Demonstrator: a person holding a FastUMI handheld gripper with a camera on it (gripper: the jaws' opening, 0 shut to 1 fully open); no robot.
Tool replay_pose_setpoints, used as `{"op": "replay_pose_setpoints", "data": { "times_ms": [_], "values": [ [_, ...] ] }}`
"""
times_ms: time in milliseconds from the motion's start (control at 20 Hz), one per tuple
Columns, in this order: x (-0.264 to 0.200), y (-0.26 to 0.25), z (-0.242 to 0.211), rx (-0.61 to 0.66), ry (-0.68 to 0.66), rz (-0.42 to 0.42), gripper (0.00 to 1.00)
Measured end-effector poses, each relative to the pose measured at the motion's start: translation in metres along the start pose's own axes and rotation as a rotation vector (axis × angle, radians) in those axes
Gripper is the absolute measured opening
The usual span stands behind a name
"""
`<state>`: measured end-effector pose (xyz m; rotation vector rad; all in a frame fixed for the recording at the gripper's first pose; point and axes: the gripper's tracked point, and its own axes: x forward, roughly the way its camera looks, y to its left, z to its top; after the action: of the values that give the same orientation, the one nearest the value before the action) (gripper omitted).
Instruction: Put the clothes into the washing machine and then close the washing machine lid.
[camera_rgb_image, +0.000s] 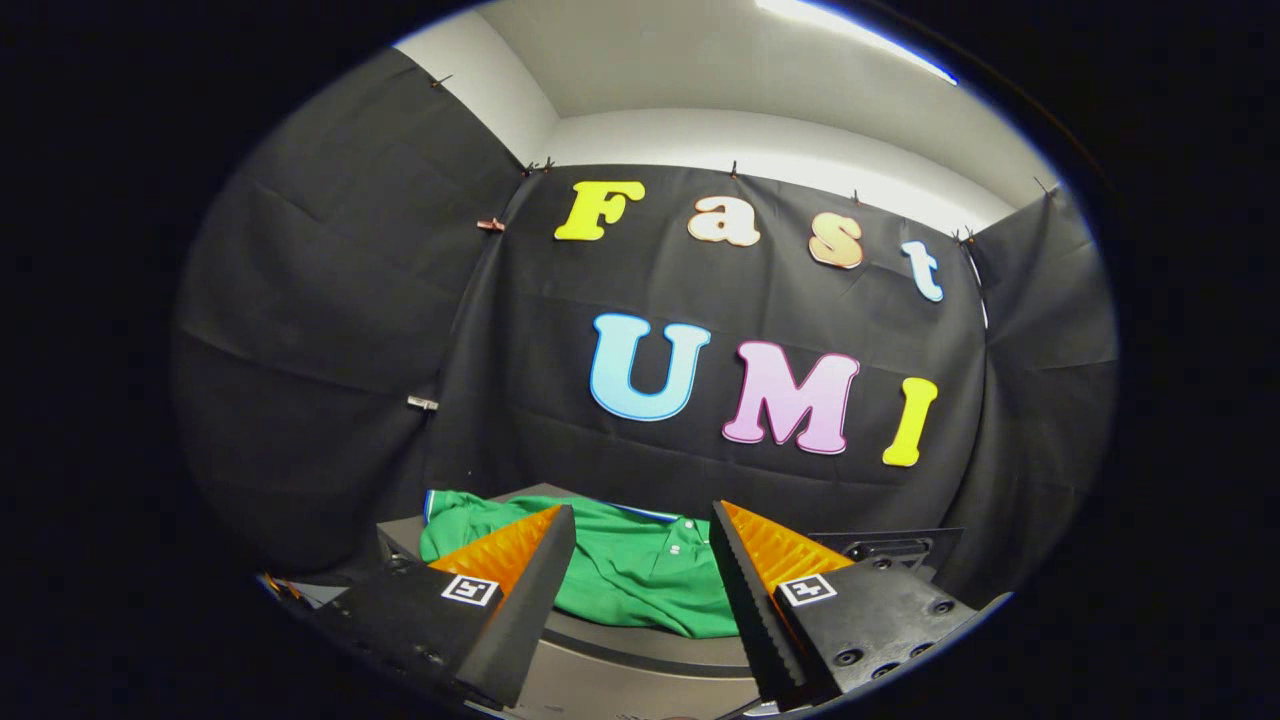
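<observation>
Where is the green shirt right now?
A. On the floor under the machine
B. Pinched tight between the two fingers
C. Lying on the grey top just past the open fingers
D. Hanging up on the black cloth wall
C: the green polo shirt lies spread on the grey surface just beyond the gripper, whose fingers stand apart and touch nothing.

Black cloth (700, 300) lined the booth on three sides, clipped along its top edge. Above the cloth ran white wall (780, 140); a ceiling light strip (850, 35) glowed overhead.
</observation>
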<state>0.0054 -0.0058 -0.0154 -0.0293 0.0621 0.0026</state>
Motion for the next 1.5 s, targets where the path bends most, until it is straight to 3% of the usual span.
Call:
{"op": "replay_pose_setpoints", "data": {
  "times_ms": [600,750,850,1200,1400,1500],
  "values": [
    [0.034,-0.019,-0.015,0.065,0.117,-0.033,0.86],
    [0.054,-0.027,-0.023,0.121,0.198,-0.046,0.86],
    [0.065,-0.026,-0.034,0.167,0.278,-0.009,0.86],
    [0.101,-0.037,-0.081,0.174,0.515,0.006,0.86],
    [0.102,-0.022,-0.127,0.208,0.723,0.074,0.86],
    [0.103,-0.019,-0.126,0.181,0.723,0.114,0.87]
  ]
}}
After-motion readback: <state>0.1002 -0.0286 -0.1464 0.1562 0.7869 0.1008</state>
